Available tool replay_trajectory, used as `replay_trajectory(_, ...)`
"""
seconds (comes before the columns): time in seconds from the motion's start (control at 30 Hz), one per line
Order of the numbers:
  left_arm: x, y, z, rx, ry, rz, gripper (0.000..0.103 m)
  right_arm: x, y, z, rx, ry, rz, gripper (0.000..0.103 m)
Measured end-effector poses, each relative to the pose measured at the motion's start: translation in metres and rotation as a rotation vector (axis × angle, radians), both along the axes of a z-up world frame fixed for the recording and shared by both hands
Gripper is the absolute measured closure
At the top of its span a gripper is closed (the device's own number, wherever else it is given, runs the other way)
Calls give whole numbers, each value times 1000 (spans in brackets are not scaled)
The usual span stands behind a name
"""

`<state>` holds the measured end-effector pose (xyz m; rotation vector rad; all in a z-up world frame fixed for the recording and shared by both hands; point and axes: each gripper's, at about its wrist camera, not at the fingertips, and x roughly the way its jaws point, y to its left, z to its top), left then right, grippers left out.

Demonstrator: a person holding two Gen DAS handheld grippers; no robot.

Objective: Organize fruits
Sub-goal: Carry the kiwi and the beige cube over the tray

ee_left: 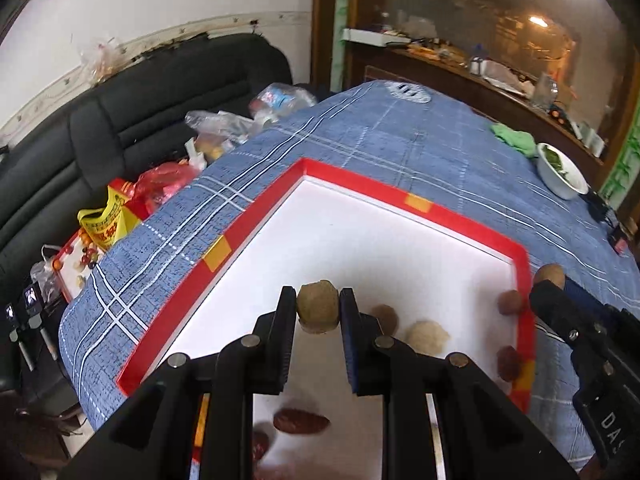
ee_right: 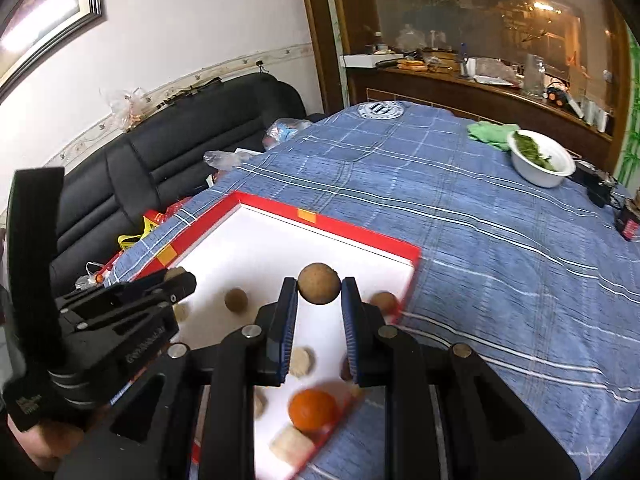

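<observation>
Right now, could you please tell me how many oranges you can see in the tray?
1: the orange lies at the near right edge of the red tray, just below the right tongs. Others may be hidden behind the tongs.

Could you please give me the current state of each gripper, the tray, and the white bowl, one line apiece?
Left gripper: shut on a tan round fruit, held above the tray.
Right gripper: shut on a brown round fruit, held above the tray.
Red-rimmed tray: flat on the blue cloth, holding scattered loose fruits.
White bowl: upright, holding green leaves.
</observation>
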<state>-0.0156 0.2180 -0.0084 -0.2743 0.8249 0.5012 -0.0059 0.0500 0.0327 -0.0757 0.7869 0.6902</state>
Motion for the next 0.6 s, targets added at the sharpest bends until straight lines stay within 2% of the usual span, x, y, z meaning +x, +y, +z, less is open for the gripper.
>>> replay_trajectory(0.3, 10, 13, -7, -6, 22, 19, 83, 17, 33, -24, -39, 51, 7, 79)
replay_trajectory(0.6, 22, 19, -11, -8, 40, 32, 83, 34, 43, -35, -55, 80, -10, 79)
